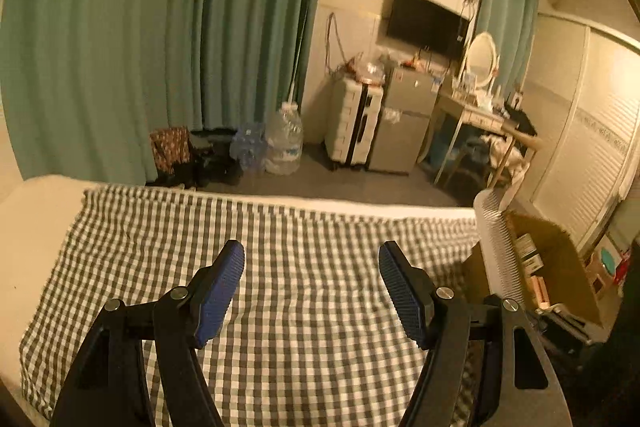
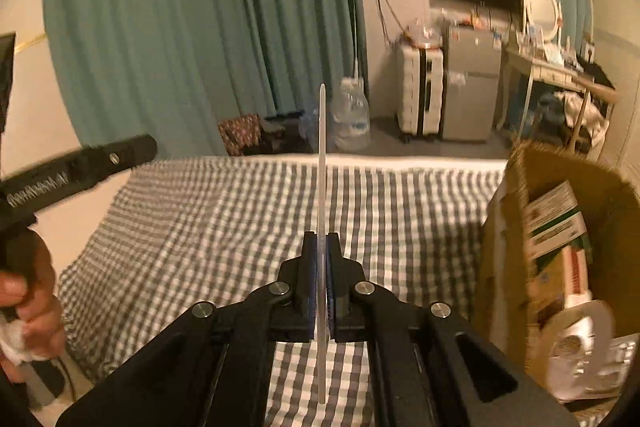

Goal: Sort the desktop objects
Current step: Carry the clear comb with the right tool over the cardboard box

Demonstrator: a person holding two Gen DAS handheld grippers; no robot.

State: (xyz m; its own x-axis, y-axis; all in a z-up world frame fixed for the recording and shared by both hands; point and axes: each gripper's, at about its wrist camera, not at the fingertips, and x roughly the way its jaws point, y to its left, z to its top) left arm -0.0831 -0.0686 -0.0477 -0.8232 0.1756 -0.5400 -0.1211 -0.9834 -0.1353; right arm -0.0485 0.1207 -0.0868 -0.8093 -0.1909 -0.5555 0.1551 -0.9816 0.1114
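Note:
My right gripper (image 2: 321,237) is shut on a thin translucent white flat piece (image 2: 322,155), seen edge-on and standing upright between the pads, above the grey-and-white checked cloth (image 2: 224,211). A brown cardboard box (image 2: 560,247) with packets and small boxes inside stands at the right. My left gripper (image 1: 311,253) is open and empty above the checked cloth (image 1: 280,239). In the left wrist view the same box (image 1: 556,259) is at the right, with a white ribbed thing (image 1: 498,247) against its near wall.
The person's hand on the left gripper's handle (image 2: 60,179) shows at the left of the right wrist view. Beyond the cloth's far edge are green curtains (image 1: 160,47), water bottles (image 1: 284,143), a white suitcase (image 1: 352,123), a small fridge (image 1: 404,119) and a desk (image 1: 484,119).

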